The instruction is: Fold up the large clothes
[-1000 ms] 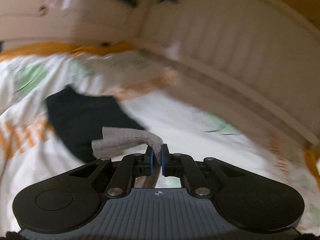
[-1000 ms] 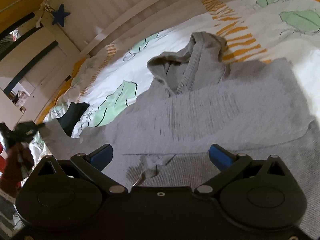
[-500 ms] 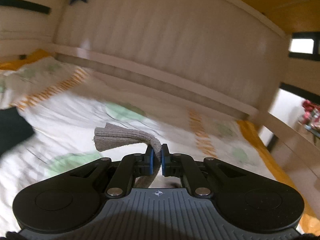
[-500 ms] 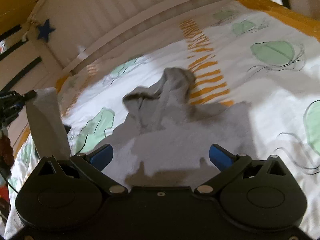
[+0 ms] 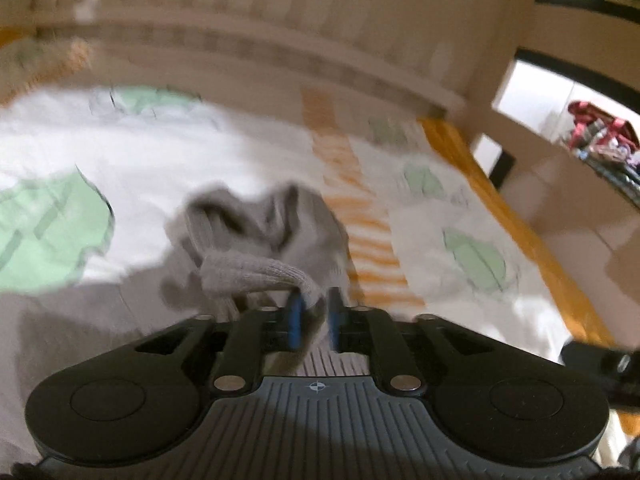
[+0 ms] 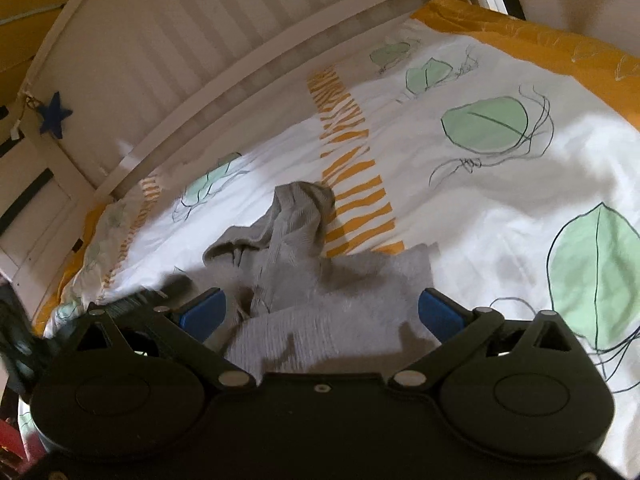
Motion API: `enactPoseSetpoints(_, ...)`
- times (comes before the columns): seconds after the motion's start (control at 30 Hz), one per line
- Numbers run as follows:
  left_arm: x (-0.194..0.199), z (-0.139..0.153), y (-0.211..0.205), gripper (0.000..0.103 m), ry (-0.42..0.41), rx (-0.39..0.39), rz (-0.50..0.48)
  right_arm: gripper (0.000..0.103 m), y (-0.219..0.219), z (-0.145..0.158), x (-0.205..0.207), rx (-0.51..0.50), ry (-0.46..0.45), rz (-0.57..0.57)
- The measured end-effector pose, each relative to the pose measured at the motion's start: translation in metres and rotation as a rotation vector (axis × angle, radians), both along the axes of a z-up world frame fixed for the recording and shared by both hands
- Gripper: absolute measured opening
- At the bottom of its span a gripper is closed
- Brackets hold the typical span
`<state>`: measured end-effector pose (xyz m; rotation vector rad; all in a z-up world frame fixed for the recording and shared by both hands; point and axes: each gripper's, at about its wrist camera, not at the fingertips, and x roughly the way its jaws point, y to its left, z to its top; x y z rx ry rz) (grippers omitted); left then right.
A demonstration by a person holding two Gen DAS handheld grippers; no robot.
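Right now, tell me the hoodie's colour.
Plain grey knit hoodie, clearest in the right wrist view.

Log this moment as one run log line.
left tongs: just opening, grey sleeve cuff between pads | right tongs: open, empty | hoodie: on bed

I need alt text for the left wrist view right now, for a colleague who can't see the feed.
Blurred fisheye view: the left gripper, jaws just opening, has a grey knit cuff draped between its blue pads, over a crumpled grey hoodie. It lies on a white duvet with green leaf and orange stripe prints, a white slatted bed rail behind.
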<state>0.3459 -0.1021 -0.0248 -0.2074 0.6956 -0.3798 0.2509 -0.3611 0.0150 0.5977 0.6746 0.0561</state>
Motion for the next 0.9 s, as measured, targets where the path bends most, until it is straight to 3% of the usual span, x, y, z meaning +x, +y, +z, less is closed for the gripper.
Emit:
enactPoseSetpoints(0.17, -0.012, -0.012, 0.004, 0.076, 0.035, -0.007, -0.064, 0.103, -0.004, 0.003, -0.001, -0.022, -0.012, -0.009)
enactPoseSetpoints(0.2, -0.017, -0.014, 0.008, 0.078, 0.039, -0.002, -0.085, 0.103, -0.005, 0.002, -0.001, -0.019, -0.010, -0.010)
enactPoseSetpoints(0.47, -0.046, -0.054, 0.031, 0.083, 0.128, 0.074, -0.159, 0.103, 0.001, -0.006, 0.003, -0.040, 0.016, 0.008)
enactPoseSetpoints(0.57, -0.055, -0.060, 0.055, 0.083, 0.126, 0.074, -0.167, 0.103, 0.006, -0.010, 0.004, -0.050, 0.022, 0.028)
enactPoseSetpoints(0.9, -0.059, -0.066, 0.141, 0.083, 0.196, 0.190, -0.017, 0.103, 0.031, -0.028, 0.009, -0.127, 0.050, 0.100)
